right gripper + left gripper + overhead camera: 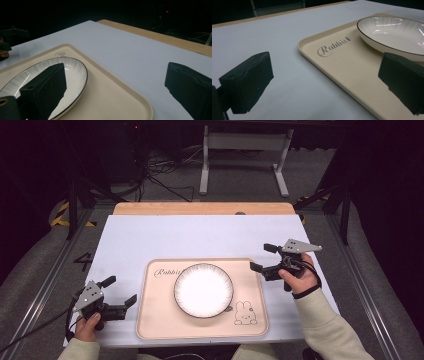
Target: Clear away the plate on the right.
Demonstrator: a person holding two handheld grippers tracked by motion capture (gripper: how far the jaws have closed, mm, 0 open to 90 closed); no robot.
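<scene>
A white plate [203, 290] with a thin dark rim is sitting in the middle of a beige tray [155, 320], and the tray is lying on the pale worktop [200, 237], toward the near edge. The tray is carrying the word "Rabbit" in script near its far left corner and a small rabbit drawing [243, 313] at its near right corner, just beside the plate.

The person is holding the left tongs [118, 291] just off the tray's left edge, low over the worktop, with the jaws standing wide apart and gripping nothing. In the left gripper view one jaw is hanging over bare worktop and the other over the tray, near the plate [392, 33].

The right tongs [263, 256] are hovering at the tray's far right corner, jaws also spread wide and empty. In the right gripper view one jaw is sitting in front of the plate [72, 72], the other over the worktop past the tray's edge [120, 85].
</scene>
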